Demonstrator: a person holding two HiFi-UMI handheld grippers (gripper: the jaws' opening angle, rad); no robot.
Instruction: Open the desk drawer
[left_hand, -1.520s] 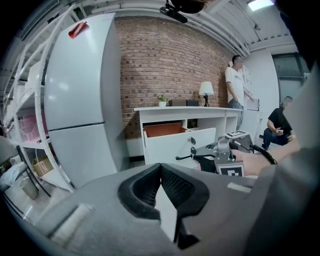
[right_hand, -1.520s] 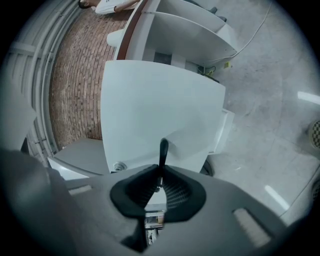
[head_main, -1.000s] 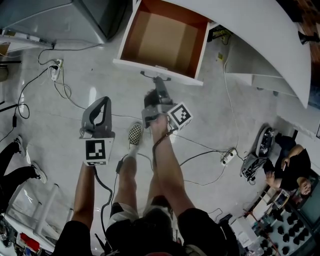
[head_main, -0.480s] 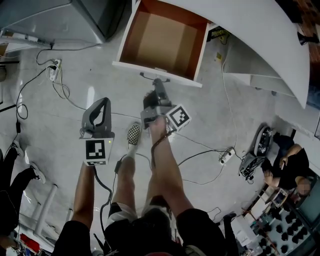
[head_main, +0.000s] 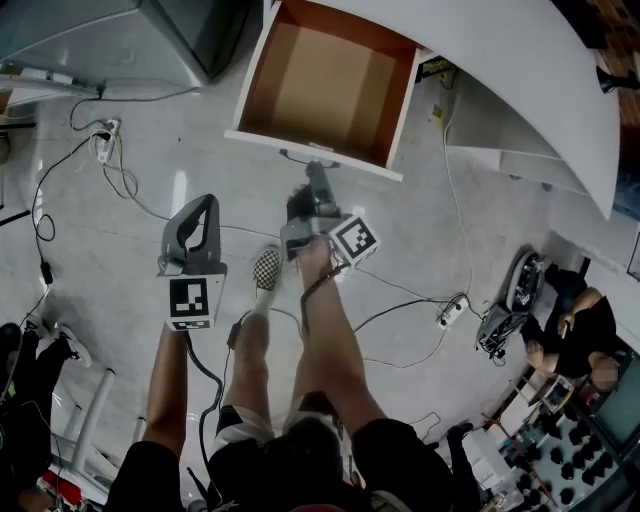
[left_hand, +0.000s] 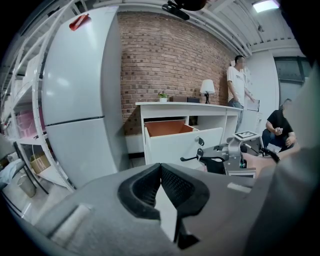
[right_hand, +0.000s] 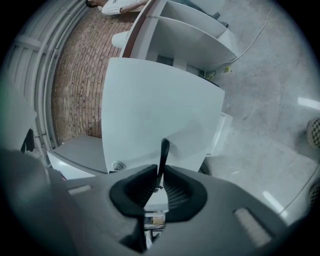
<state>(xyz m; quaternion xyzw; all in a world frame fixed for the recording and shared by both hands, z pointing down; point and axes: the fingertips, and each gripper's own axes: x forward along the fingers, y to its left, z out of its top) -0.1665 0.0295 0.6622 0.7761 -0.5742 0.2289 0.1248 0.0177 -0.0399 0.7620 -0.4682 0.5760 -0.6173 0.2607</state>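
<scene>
The desk drawer (head_main: 320, 85) stands far out from under the front edge of the white desk (head_main: 520, 80), and compared with the head views of the last second it has hardly shifted. The right gripper (right_hand: 160, 181) has held its place in front of the drawer as well. What has changed is the grip: its jaws have just been opening a little. They remain narrow, with the thin dark handle (right_hand: 164, 152) between the pads, which seem to rest against it. Off to the side a bystander's legs (head_main: 25, 370) have moved across the floor (head_main: 120, 230), which has no bearing on the job. I judge that the pull is finished and the letting-go has begun, so what remains is to free the handle and draw the gripper clear without nudging the drawer back in. The left gripper (left_hand: 160, 170) hangs beside it above the floor, jaws together on nothing. The drawer itself is a white box with a plain brown inside, bare as far as the head view shows. Its flat white front carries the slim bar handle near the upper edge and a small round lock (right_hand: 118, 165) beside it.
</scene>
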